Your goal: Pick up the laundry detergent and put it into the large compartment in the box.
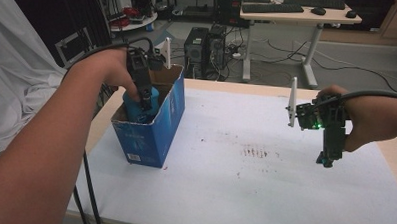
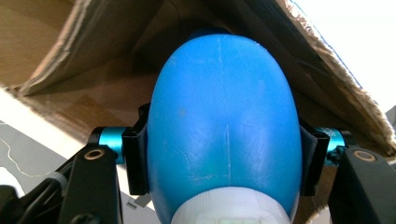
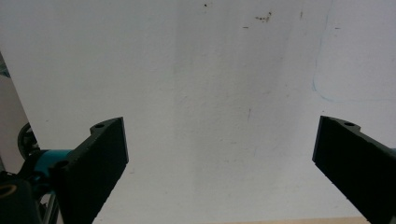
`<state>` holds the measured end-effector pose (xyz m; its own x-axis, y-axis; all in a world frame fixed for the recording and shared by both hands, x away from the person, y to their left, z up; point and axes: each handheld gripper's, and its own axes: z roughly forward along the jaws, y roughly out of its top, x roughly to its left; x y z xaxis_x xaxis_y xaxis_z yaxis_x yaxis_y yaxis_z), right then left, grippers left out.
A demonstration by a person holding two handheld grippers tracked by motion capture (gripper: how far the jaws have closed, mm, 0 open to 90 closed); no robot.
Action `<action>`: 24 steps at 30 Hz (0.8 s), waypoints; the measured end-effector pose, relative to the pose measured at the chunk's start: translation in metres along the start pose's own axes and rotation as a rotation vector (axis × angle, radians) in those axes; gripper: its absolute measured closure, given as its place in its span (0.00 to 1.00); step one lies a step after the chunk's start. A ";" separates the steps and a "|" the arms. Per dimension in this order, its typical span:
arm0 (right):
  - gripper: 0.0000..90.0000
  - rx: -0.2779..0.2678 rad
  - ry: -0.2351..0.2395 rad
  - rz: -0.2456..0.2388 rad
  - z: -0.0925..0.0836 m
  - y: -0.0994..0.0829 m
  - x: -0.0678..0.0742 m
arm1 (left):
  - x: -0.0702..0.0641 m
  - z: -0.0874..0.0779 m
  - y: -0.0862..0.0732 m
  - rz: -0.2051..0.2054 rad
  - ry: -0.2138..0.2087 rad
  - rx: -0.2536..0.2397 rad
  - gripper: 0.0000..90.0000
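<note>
Box: one open blue cardboard box (image 1: 158, 125) stands at the left of the white paper sheet (image 1: 243, 193) that covers the wooden table (image 1: 396, 154).
Bottle: one smooth blue plastic bottle (image 2: 224, 121) with a white cap end sits inside the box; in the left gripper view its long axis runs along the jaws, the white end nearest the camera and the rounded blue end pointing deeper into the box.
Left gripper: the left gripper (image 1: 146, 101) reaches down into the box, and its two black jaws are clamped on the bottle's sides, one on each flank.
Right gripper: the right gripper (image 1: 328, 157) hangs over the sheet at the right, well apart from the box, jaws spread wide with nothing between them.
Stains: small reddish marks (image 1: 255, 153) dot the sheet between box and right gripper.
</note>
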<state>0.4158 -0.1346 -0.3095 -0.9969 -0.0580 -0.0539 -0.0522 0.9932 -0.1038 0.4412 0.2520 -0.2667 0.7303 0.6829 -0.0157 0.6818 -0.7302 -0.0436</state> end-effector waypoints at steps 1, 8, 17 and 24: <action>0.03 -0.002 -0.003 -0.002 0.000 0.000 0.000 | 0.000 0.002 0.000 0.007 -0.001 0.005 0.42; 0.03 0.000 -0.002 -0.001 0.000 0.003 0.002 | -0.001 0.013 -0.002 0.044 0.001 0.008 0.42; 0.03 0.001 0.001 -0.007 0.002 0.003 0.002 | 0.000 0.021 -0.004 0.071 -0.007 -0.023 0.42; 0.03 -0.004 -0.002 -0.001 0.002 0.003 0.002 | 0.000 0.022 -0.002 0.071 -0.009 -0.022 0.42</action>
<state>0.4140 -0.1321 -0.3118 -0.9967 -0.0597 -0.0558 -0.0539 0.9935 -0.1000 0.4390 0.2535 -0.2884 0.7766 0.6294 -0.0270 0.6291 -0.7771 -0.0196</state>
